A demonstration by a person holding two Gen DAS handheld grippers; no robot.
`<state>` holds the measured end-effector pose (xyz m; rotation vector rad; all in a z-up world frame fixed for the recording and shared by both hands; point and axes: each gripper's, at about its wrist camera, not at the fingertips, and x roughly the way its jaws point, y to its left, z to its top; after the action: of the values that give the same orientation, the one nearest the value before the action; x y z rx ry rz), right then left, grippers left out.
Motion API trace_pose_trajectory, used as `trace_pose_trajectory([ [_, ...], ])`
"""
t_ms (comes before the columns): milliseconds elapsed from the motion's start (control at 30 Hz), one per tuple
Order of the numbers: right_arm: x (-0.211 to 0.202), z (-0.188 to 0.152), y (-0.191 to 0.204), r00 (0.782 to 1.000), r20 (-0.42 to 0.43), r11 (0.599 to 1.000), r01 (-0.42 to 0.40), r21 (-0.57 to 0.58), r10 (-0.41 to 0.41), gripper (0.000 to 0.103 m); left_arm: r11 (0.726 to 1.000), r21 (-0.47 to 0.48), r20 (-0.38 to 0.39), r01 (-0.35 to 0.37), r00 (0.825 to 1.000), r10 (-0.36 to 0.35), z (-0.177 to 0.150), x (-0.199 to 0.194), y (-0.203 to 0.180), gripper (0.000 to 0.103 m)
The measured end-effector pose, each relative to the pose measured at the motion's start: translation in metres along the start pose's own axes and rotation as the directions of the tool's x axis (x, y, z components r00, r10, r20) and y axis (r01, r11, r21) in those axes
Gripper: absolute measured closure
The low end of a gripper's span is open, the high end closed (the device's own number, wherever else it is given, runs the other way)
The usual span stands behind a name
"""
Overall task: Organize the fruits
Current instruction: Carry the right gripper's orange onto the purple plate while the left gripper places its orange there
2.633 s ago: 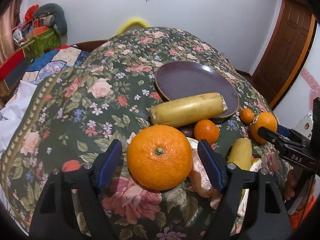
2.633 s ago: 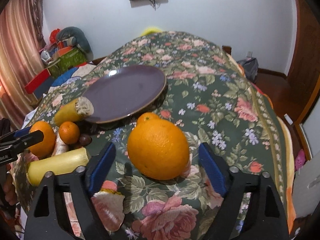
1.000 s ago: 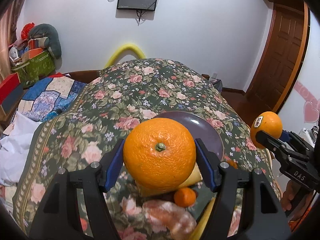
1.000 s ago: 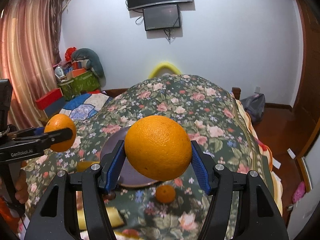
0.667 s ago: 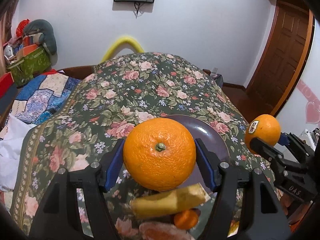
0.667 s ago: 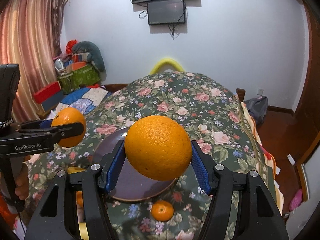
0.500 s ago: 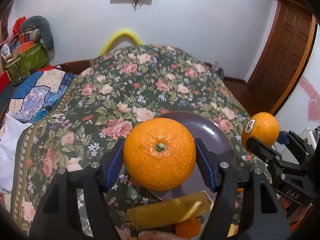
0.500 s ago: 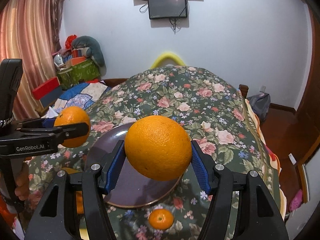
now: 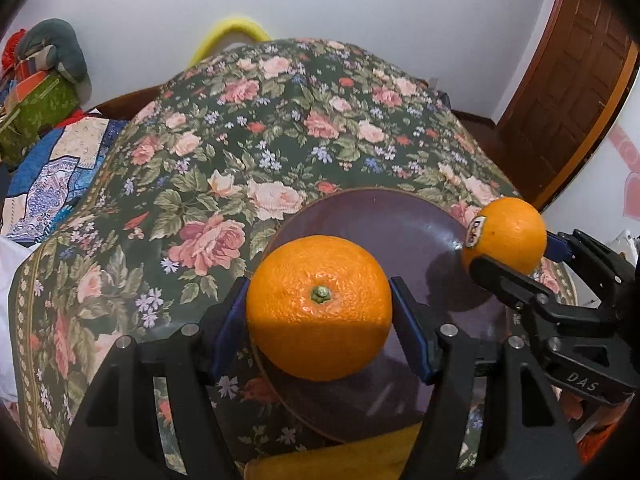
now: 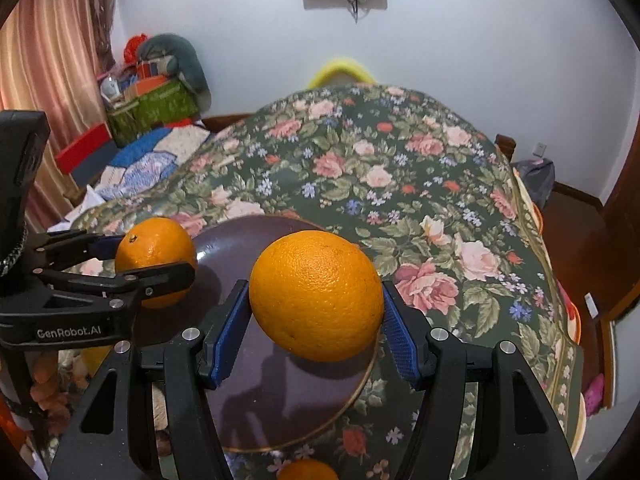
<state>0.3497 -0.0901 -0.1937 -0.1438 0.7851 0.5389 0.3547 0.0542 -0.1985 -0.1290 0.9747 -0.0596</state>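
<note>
My left gripper (image 9: 319, 314) is shut on a large orange (image 9: 319, 308) and holds it over the near left part of a dark purple plate (image 9: 384, 220). My right gripper (image 10: 316, 316) is shut on a second orange (image 10: 316, 294) over the plate's right side (image 10: 280, 396). In the left wrist view the right gripper with its stickered orange (image 9: 505, 234) shows at the right. In the right wrist view the left gripper's orange (image 10: 155, 262) shows at the left. The plate itself is bare.
The plate lies on a floral cloth (image 9: 248, 128) over the table. A yellow fruit (image 9: 340, 462) lies at the plate's near edge. A small mandarin (image 10: 308, 471) lies in front of the plate. Boxes and bedding (image 10: 152, 108) lie beyond the table's left edge.
Both grippers have moved forward and down with their oranges, so they are now over the plate. The loose fruits have slid toward the bottom of both views.
</note>
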Motion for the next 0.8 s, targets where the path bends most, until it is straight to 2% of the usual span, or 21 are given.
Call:
trace_pose_trajectory([
  [333, 0.029, -0.002, 0.0, 0.994, -0.105, 1.0, -0.029, -0.008, 0.028, 0.043, 1.0, -0.016, -0.045, 0.008, 0.999, -0.009, 0.002, 0.019, 0.006, 0.035],
  [533, 0.031, 0.0, 0.0, 0.993, -0.113, 0.999, -0.03, -0.013, 0.028, 0.041, 1.0, 0.001, 0.007, 0.008, 1.0, -0.008, 0.007, 0.008, 0.003, 0.034],
  [667, 0.028, -0.001, -0.004, 0.993, -0.109, 0.998, -0.052, 0.023, 0.055, 0.041, 1.0, -0.005, 0.027, 0.007, 1.0, -0.007, 0.009, -0.002, 0.004, 0.032],
  [800, 0.014, -0.001, -0.001, 0.995, -0.084, 0.998, -0.054, 0.031, 0.057, 0.036, 1.0, -0.028, 0.039, 0.008, 0.999, -0.007, 0.005, -0.014, 0.009, 0.032],
])
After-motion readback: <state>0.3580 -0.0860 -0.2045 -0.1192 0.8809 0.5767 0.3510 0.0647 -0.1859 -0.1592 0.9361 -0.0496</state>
